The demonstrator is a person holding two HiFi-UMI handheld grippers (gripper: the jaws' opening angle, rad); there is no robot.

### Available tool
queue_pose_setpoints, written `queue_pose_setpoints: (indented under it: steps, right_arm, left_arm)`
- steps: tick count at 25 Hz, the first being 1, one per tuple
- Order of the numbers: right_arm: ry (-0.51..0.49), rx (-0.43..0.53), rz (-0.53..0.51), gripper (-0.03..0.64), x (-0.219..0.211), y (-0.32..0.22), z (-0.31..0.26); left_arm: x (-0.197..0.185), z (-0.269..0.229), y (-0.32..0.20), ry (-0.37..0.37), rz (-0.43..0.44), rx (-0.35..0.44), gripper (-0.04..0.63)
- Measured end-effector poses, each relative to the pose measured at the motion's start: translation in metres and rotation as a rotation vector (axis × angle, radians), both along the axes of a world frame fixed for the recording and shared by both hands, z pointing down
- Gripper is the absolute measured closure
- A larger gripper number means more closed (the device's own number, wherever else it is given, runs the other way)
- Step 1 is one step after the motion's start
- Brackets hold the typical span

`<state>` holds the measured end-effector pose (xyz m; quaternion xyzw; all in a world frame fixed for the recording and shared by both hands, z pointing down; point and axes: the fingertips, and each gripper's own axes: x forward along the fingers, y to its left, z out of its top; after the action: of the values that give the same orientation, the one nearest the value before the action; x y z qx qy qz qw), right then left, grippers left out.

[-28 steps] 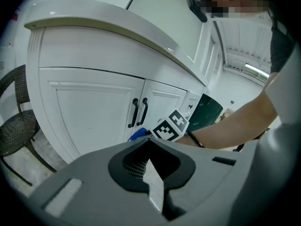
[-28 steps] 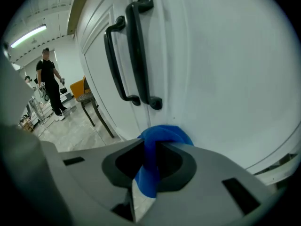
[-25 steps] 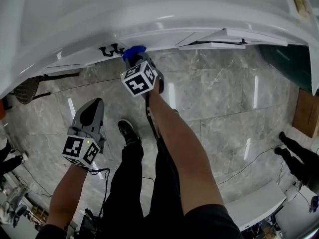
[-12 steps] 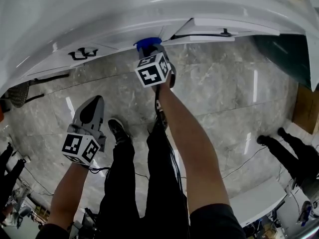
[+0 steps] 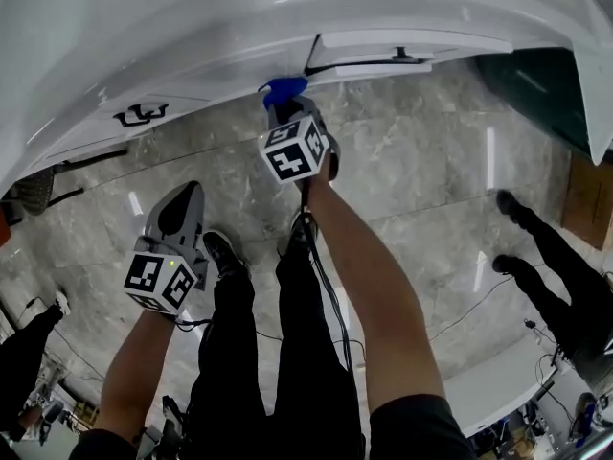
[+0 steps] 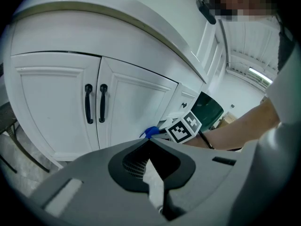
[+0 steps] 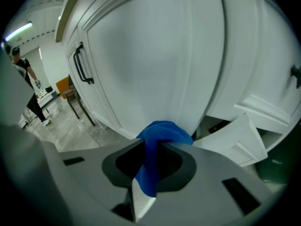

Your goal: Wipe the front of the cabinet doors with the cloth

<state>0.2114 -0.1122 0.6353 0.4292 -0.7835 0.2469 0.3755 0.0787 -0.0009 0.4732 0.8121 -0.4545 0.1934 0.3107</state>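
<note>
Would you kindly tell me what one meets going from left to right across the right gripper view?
Standing person → orange chair → black door handle → blue cloth → ajar white panel.

Right gripper [image 7: 151, 147] clamped on cloth [image 7: 163, 131], arm extended; left gripper [image 6: 149, 142] closed

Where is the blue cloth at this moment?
The blue cloth is clamped in the right gripper, against the lower part of a white cabinet door; head view, upper centre, right of the black handles.
</note>
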Motion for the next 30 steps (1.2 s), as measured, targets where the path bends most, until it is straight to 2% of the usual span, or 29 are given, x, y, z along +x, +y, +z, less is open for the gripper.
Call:
queue_pose_setpoints:
  steps: [5, 13, 18, 23, 26, 30]
  right_arm:
    - [-0.005, 0.000, -0.070, 0.558, -0.049, 0.004, 0.005]
    - [-0.048, -0.014, -0.166, 0.558, -0.165, 0.010, 0.024]
    - [-0.065, -0.020, -0.232, 0.558, -0.222, 0.013, 0.042]
    - [-0.044, -0.020, -0.205, 0.558, -0.211, 0.003, 0.055]
    - [-0.012, -0.023, -0.164, 0.558, -0.179, -0.002, 0.060]
    - [0.037, -0.027, -0.133, 0.558, -0.122, -0.015, 0.060]
  left_arm:
    - [-0.012, -0.008, -0.006, 0.019, -0.001, 0.017, 0.597]
    - [-0.059, -0.001, 0.009, 0.036, 0.019, 0.013, 0.597]
    - [-0.092, 0.015, 0.024, 0.014, 0.016, -0.014, 0.597]
    - [-0.112, 0.031, 0.029, -0.004, -0.004, -0.033, 0.597]
    - [-0.108, 0.030, 0.026, -0.005, -0.021, -0.036, 0.597]
    - [-0.083, 0.021, 0.014, 0.009, -0.007, -0.013, 0.597]
